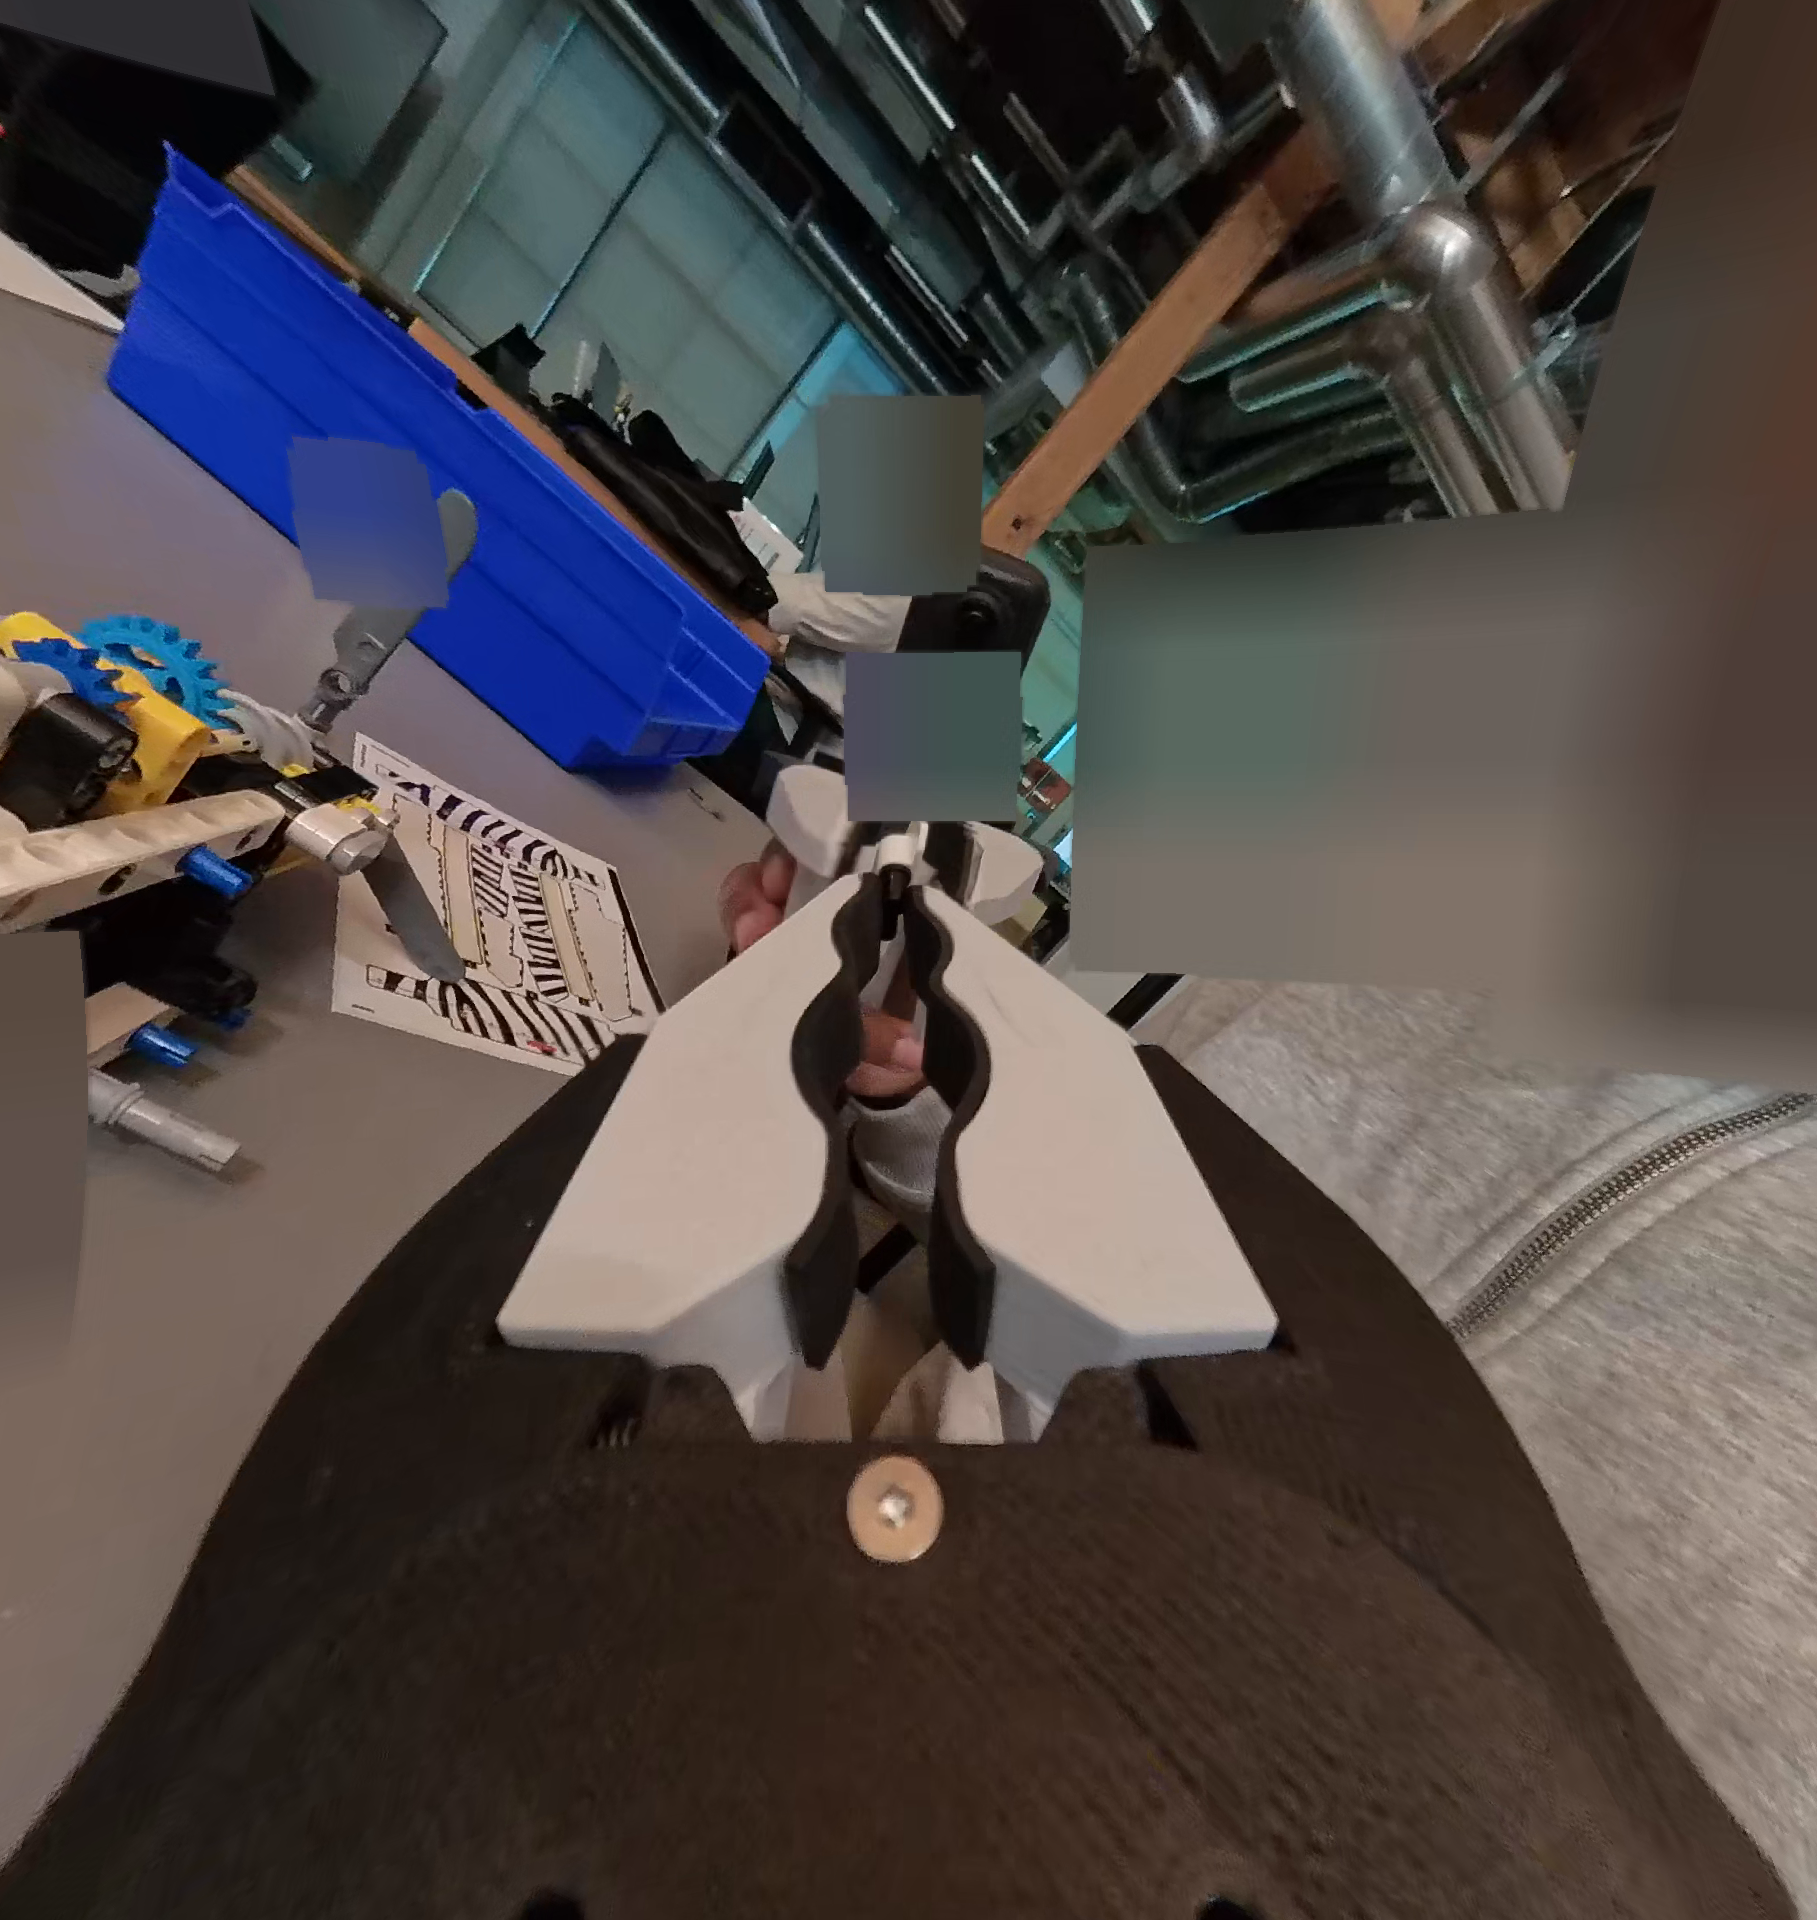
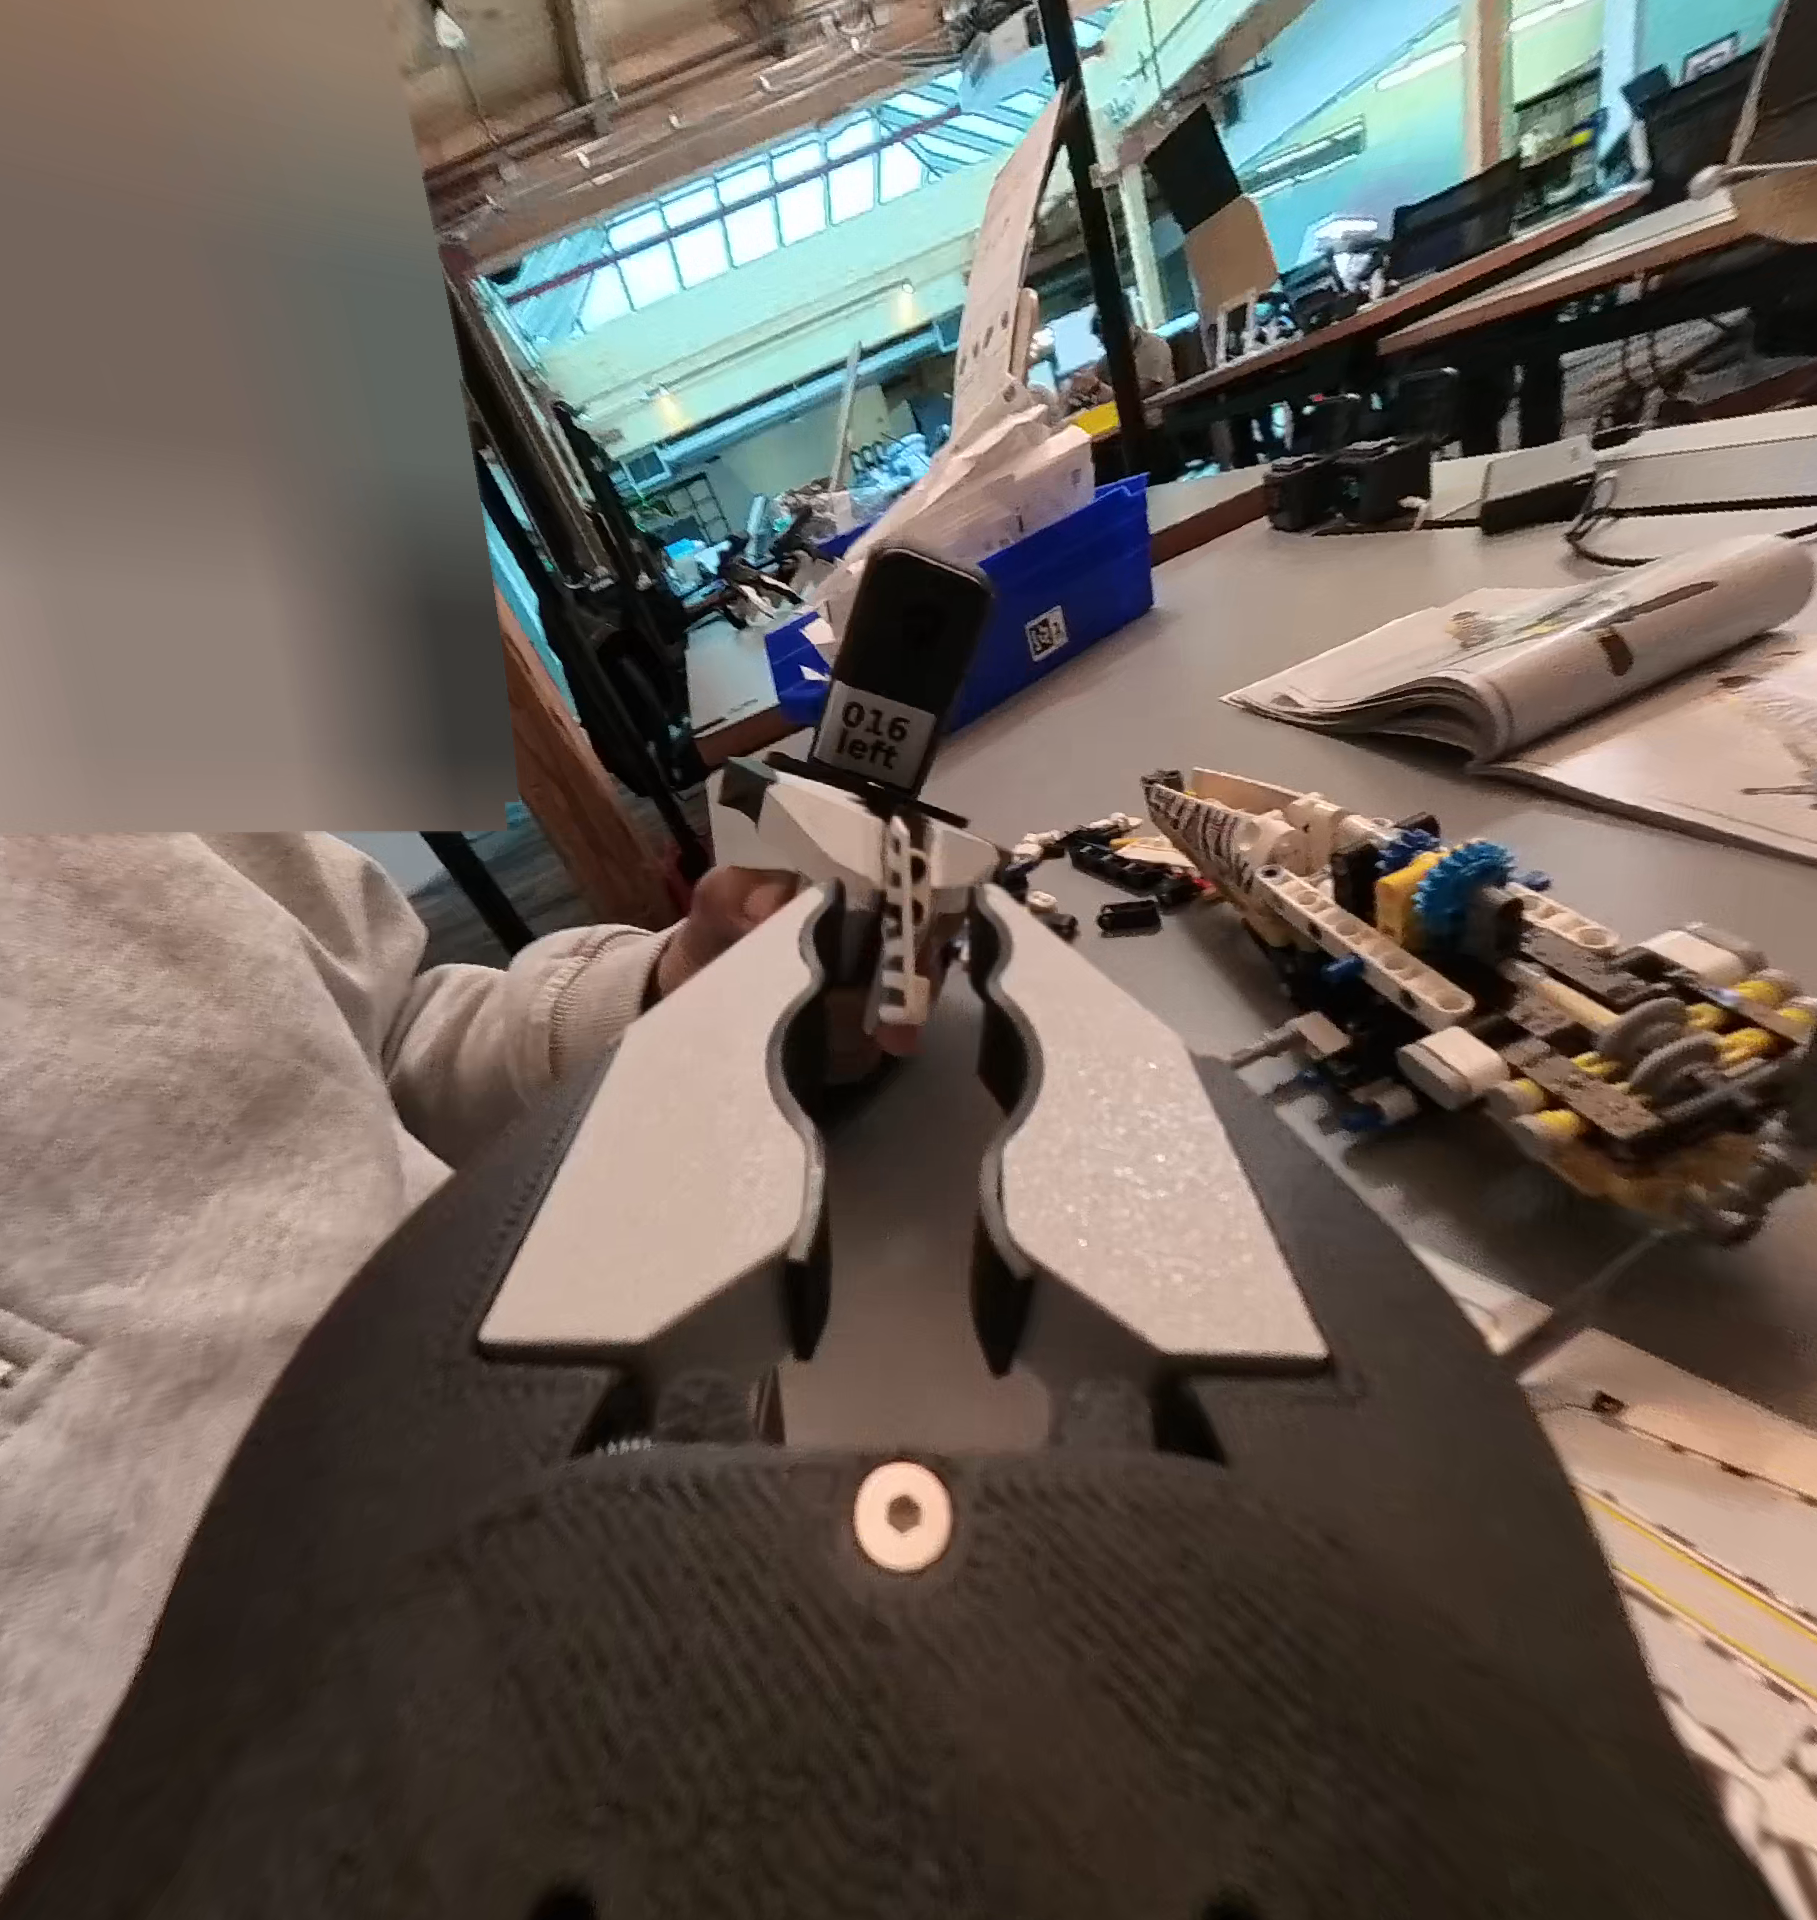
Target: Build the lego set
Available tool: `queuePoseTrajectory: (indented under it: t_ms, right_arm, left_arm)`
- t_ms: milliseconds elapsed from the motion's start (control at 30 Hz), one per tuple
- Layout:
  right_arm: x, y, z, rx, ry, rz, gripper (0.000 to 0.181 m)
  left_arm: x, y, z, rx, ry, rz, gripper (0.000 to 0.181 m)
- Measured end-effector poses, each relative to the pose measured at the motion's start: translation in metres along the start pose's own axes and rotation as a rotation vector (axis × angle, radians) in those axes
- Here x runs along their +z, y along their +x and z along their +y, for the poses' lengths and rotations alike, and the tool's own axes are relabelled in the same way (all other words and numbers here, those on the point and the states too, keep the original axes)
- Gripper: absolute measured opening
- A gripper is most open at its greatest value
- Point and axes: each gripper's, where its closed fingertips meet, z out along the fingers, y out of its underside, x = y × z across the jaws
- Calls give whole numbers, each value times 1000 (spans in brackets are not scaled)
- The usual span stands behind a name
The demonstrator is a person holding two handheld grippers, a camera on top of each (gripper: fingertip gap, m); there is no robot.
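Observation:
My left gripper (image 1: 889,902) is shut on a short white lego beam with holes (image 2: 904,935) and holds it up in the air above the table edge. In the left wrist view only the beam's end (image 1: 893,854) shows at my fingertips. My right gripper (image 2: 909,914) is open, its two fingers on either side of the beam without touching it. The two grippers face each other tip to tip. The partly built lego model (image 2: 1455,987), white and black with yellow parts and blue gears, lies on the grey table; it also shows in the left wrist view (image 1: 104,790).
A striped sticker sheet (image 1: 488,904) lies beside the model. A blue bin (image 1: 416,468) stands at the table's far side. An open instruction booklet (image 2: 1558,665) lies behind the model. Loose black parts (image 2: 1112,862) and a grey pin (image 1: 166,1127) lie on the table. Less than 4 cm separates the two grippers' tips.

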Motion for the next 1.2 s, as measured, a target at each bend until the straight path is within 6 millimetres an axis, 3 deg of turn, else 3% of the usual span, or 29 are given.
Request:
queuePoseTrajectory:
  t_ms: [400,833,1200]
  right_arm:
    - [-1,2,-5,75,43,-39,4]
    - [-1,2,-7,119,63,-85,4]
    - [0,11,-7,254,90,-92,4]
  left_arm:
    - [1,-1,1,54,-6,-32,0]
    - [1,0,-1,62,6,-27,1]
    - [0,-7,-4,18,20,-49,1]
